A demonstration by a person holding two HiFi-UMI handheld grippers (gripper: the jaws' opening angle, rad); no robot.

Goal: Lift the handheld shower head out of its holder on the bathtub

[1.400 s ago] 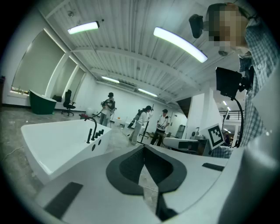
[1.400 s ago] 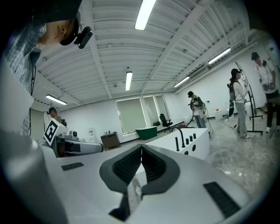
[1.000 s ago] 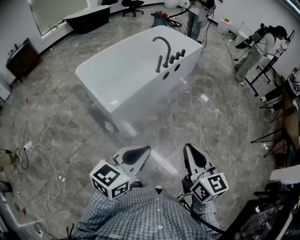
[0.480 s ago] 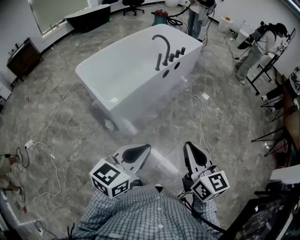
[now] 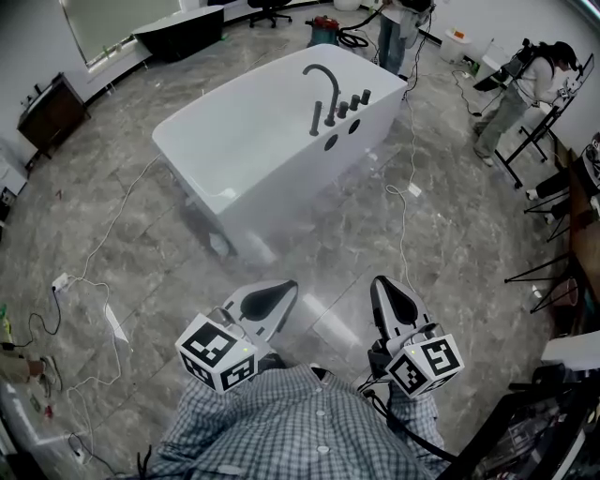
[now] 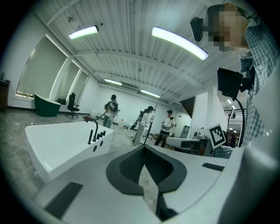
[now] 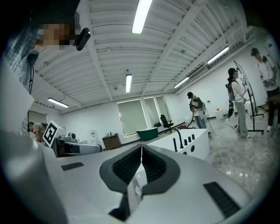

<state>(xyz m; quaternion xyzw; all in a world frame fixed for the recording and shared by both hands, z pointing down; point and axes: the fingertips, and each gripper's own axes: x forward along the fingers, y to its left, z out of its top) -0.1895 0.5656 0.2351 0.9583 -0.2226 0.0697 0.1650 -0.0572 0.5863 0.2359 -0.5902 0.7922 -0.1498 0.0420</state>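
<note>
Nearest, along the bottom edge of the head view: checked shirt (image 5: pixel 281 436) of the person. Just ahead, side by side and apart from each other: left tongs (image 5: pixel 284 292) and right tongs (image 5: pixel 382 285), each backed by a marker cube (image 5: pixel 217 356), both aimed out over the floor toward the tub. In the two gripper views, closed tip to tip, pads meeting along a thin slit, gripping nothing.

Well beyond both tongs, across a stretch of bare floor: white freestanding bathtub (image 5: pixel 202 183), set at a slant. On the deck at its far right end: handheld shower head (image 5: pixel 317 119), a slim dark stick, upright in its holder, too small for detail. Just beside it: tall curved spout (image 5: pixel 323 73); further along the same deck, a row of dark knobs (image 5: pixel 349 105). Untouched, far from either pair of tongs, slightly left of the line between them.

Underfoot: floor (image 5: pixel 450 234) of grey veined glossy tiles, crossed by thin white cables (image 5: pixel 103 244).

Farthest, along the room's edge: dark tub (image 5: pixel 178 33), low dark cabinet (image 5: pixel 42 117), office chair (image 5: pixel 270 9), and two people standing, one (image 5: pixel 394 33) behind the bathtub, one (image 5: pixel 520 89) at the right by black stands.
</note>
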